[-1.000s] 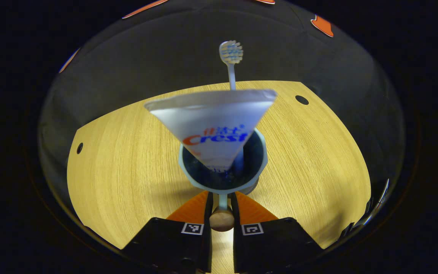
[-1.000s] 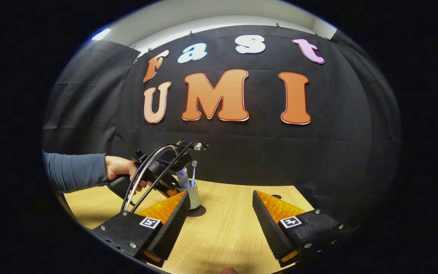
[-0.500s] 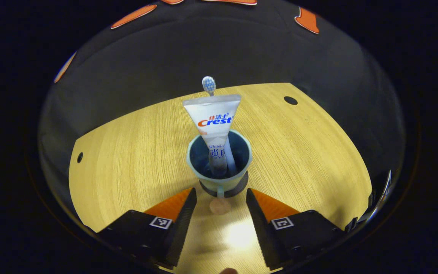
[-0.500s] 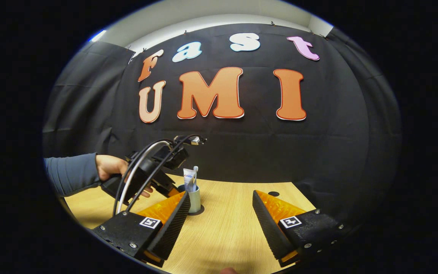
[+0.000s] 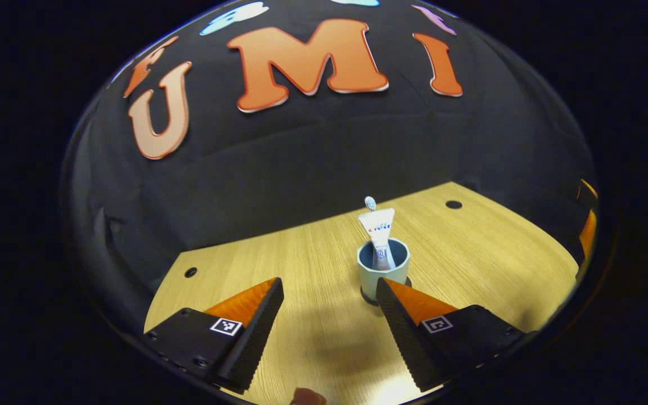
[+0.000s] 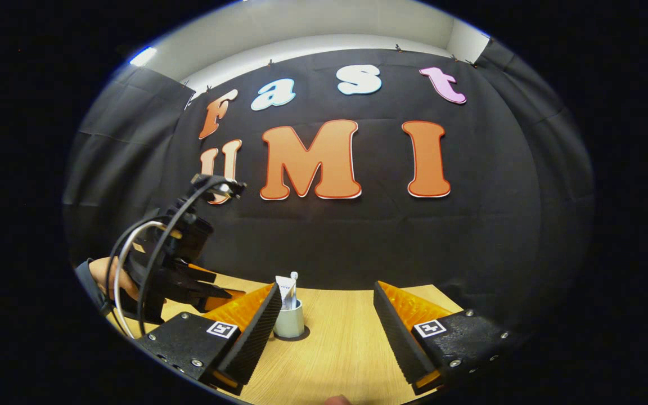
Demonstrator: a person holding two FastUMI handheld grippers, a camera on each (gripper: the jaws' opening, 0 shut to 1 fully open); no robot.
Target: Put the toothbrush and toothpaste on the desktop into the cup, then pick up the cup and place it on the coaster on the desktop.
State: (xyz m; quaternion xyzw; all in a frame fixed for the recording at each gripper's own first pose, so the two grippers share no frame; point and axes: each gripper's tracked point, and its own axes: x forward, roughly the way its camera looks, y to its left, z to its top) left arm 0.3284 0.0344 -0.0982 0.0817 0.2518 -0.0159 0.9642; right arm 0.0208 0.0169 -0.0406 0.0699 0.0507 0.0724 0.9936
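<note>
Ridged fingers of both grippers wide apart, empty, near round cup.

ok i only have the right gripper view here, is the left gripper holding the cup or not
Observer: No. In the left gripper view the left gripper is open, with only bare table between its fingers.
Operator: where's the cup from there
Observer: The cup stands ahead of that gripper, off to the side, just beyond one fingertip and not between the two.
Operator: and is the stuff properly inside it
Observer: That view looks down into the cup: the toothpaste stands in it narrow end down, and the toothbrush head sticks up behind the tube.
</note>
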